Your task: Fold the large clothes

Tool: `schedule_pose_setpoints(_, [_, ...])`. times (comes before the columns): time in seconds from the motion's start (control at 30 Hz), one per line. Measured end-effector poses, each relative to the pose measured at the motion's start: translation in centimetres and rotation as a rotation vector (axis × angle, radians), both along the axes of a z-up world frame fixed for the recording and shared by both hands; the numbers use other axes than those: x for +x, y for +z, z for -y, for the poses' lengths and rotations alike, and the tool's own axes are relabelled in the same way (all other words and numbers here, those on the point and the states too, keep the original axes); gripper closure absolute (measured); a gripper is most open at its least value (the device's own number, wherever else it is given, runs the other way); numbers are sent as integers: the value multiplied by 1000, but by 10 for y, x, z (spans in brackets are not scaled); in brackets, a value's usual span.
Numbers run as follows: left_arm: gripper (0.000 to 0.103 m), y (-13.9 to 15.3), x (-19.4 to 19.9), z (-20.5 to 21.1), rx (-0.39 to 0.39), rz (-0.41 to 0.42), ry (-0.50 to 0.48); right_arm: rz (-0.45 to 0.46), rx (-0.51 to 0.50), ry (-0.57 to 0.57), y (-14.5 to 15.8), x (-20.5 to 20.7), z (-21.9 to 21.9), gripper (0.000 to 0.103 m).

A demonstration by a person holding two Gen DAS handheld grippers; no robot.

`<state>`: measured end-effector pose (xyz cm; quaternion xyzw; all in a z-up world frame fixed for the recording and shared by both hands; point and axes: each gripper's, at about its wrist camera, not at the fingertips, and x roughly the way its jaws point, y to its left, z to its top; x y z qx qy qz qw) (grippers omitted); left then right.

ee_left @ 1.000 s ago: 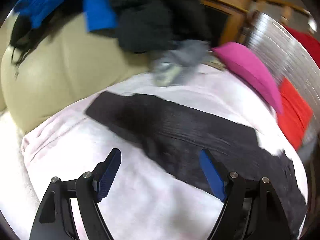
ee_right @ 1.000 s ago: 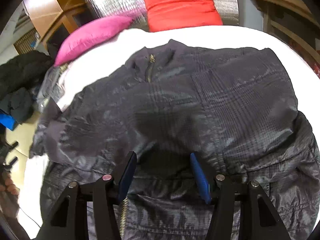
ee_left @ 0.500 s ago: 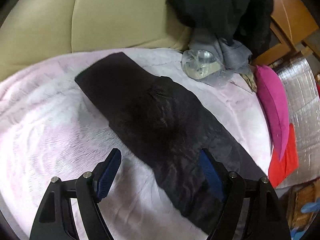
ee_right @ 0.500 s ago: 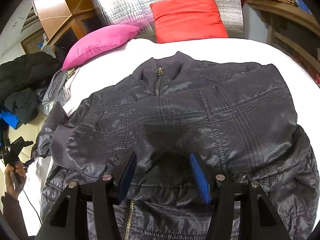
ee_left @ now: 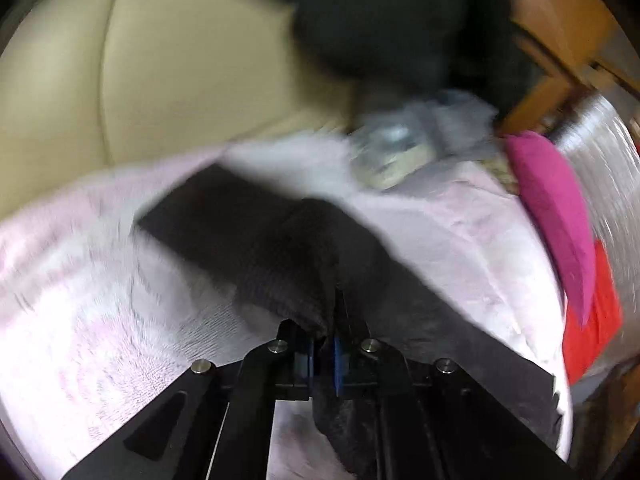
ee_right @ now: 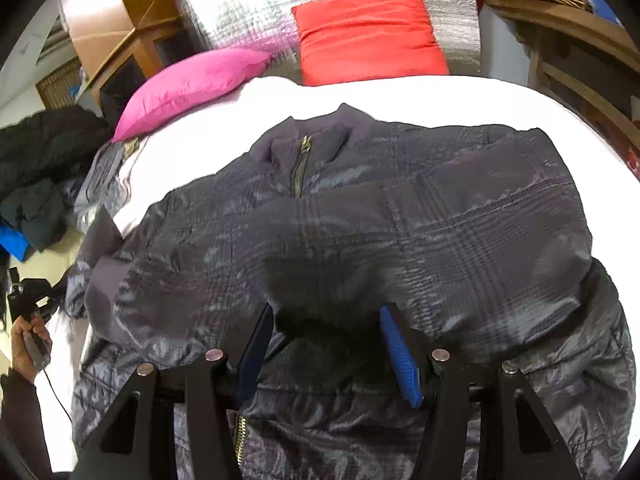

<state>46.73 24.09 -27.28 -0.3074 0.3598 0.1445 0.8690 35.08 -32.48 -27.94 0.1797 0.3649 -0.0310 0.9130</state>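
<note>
A dark quilted jacket (ee_right: 440, 220) lies spread on the bed, zipper and collar towards the pillows. Its left sleeve (ee_left: 248, 240) stretches out as a dark band over the pink blanket (ee_left: 100, 320). My left gripper (ee_left: 323, 354) is shut on a bunched fold of that sleeve, with fabric pinched between the blue pads. The left wrist view is motion-blurred. My right gripper (ee_right: 324, 344) hovers open over the jacket's lower front, nothing between its fingers and its shadow on the cloth below.
A magenta pillow (ee_right: 192, 84) and a red pillow (ee_right: 368, 32) lean against a silver padded headboard. A pile of black clothes (ee_left: 380, 20) lies on a beige cushion (ee_left: 160, 60). Wooden furniture stands at the right. A person's hand (ee_right: 28, 332) shows at the left edge.
My left gripper came down onto the sleeve and shut on a fold of it, which now bunches up. The right gripper stayed open and nearly still.
</note>
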Motion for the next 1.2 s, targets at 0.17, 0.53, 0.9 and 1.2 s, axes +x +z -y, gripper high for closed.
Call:
schedule_pose_setpoints(0.17, [97, 70, -25, 74, 161, 160, -162, 49, 43, -44, 13, -11, 12, 43])
schedule_pose_setpoints(0.53, [97, 99, -104, 317, 334, 308, -766, 104, 142, -153, 27, -40, 48, 43])
schedule_pose_setpoints(0.9, [51, 16, -125, 413, 305, -32, -1137, 56, 351, -242, 18, -50, 102, 37])
schedule_pose_setpoints(1.2, [25, 113, -139, 310, 411, 332, -894, 67, 383, -115, 22, -43, 80, 35])
